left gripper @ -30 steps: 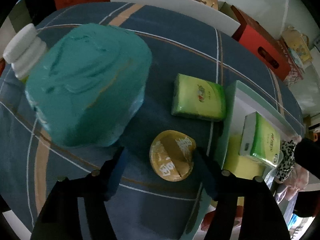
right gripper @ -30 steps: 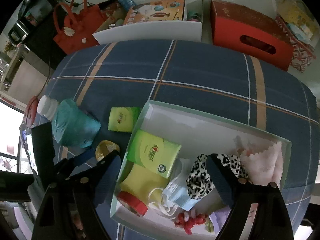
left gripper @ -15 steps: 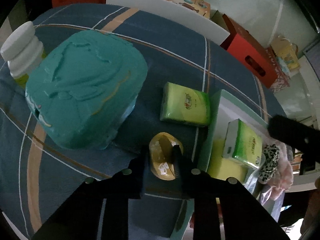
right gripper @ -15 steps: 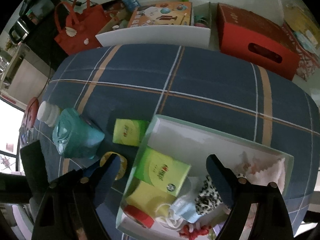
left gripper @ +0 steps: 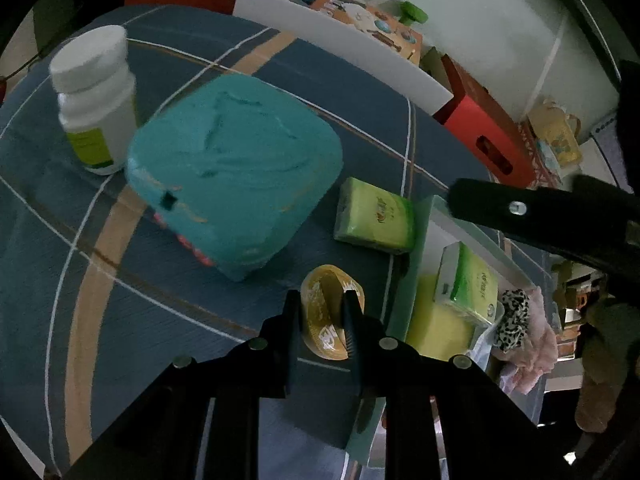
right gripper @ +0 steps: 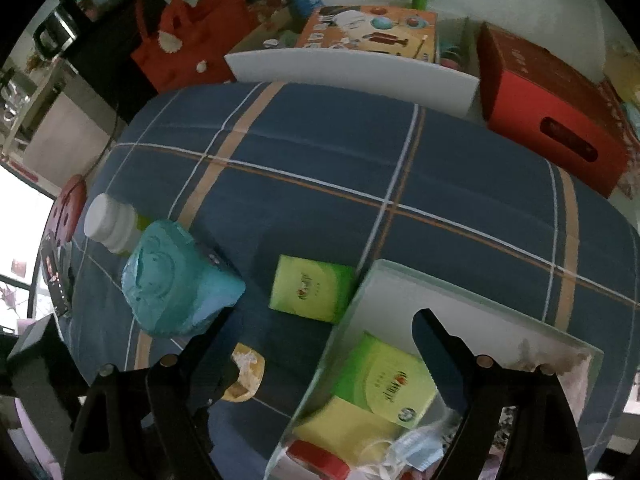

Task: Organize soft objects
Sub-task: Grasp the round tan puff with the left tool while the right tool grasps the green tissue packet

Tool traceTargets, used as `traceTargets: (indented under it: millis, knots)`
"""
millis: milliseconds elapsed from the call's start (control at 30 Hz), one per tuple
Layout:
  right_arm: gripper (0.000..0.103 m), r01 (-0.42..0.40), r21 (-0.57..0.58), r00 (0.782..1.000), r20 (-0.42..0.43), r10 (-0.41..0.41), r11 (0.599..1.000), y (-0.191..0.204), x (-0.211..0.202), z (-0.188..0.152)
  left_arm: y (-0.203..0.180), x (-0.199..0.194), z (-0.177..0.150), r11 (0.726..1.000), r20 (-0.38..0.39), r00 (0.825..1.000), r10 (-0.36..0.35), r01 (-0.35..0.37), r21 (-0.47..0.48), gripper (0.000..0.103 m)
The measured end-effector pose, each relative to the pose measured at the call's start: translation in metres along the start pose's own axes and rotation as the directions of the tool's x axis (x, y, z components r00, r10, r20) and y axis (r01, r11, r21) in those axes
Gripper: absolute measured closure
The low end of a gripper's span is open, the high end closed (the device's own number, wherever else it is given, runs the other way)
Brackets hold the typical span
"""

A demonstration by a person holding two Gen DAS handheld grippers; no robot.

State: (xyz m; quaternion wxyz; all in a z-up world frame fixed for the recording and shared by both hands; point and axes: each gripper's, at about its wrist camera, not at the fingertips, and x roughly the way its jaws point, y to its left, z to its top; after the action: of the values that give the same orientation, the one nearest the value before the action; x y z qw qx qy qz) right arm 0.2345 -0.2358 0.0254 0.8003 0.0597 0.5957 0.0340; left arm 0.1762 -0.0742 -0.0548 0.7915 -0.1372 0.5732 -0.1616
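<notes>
My left gripper [left gripper: 322,310] is shut on a round yellow pastry packet [left gripper: 326,318], squeezed between its fingers just above the cloth; the packet also shows in the right wrist view [right gripper: 246,376]. A green tissue pack [left gripper: 374,216] lies beside the pale tray [left gripper: 422,248]. A teal wipes pack [left gripper: 236,180] sits to the left. The tray [right gripper: 384,272] holds another green tissue pack [right gripper: 384,380], a yellow pack [right gripper: 344,428], face masks and a leopard scrunchie [left gripper: 512,316]. My right gripper [right gripper: 320,324] is open and empty above the tray's left edge.
A white pill bottle [left gripper: 94,96] stands at the far left on the blue plaid cloth [right gripper: 360,152]. Behind the table are a white bin [right gripper: 352,72], a red box [right gripper: 548,112] and a red bag [right gripper: 188,32].
My left gripper closed on the yellow packet and lifted slightly, tilting it. My right gripper moved forward and left over the tray edge, staying open.
</notes>
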Motion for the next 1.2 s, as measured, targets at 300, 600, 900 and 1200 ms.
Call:
traceTargets:
  millis: [300, 600, 900, 1200]
  knots:
    - [0.026, -0.010, -0.051, 0.999, -0.033, 0.009, 0.999, 0.012, 0.022, 0.013, 0.013, -0.014, -0.002, 0.999, -0.002, 0.999, -0.040, 0.039, -0.037, 0.082]
    - [0.030, -0.005, -0.064, 0.994, -0.114, -0.003, 0.998, 0.017, 0.059, 0.027, 0.014, -0.013, 0.000, 0.996, -0.016, 0.998, -0.068, 0.067, -0.053, 0.082]
    - [0.031, 0.053, -0.065, 0.984, -0.168, -0.063, 0.997, 0.023, 0.081, 0.034, 0.017, -0.015, 0.002, 0.994, -0.015, 0.996, -0.090, 0.089, -0.064, 0.082]
    - [0.030, 0.080, -0.078, 0.978, -0.187, -0.094, 0.994, 0.024, 0.094, 0.041, 0.020, -0.017, 0.004, 0.992, -0.021, 0.994, -0.109, 0.108, -0.067, 0.082]
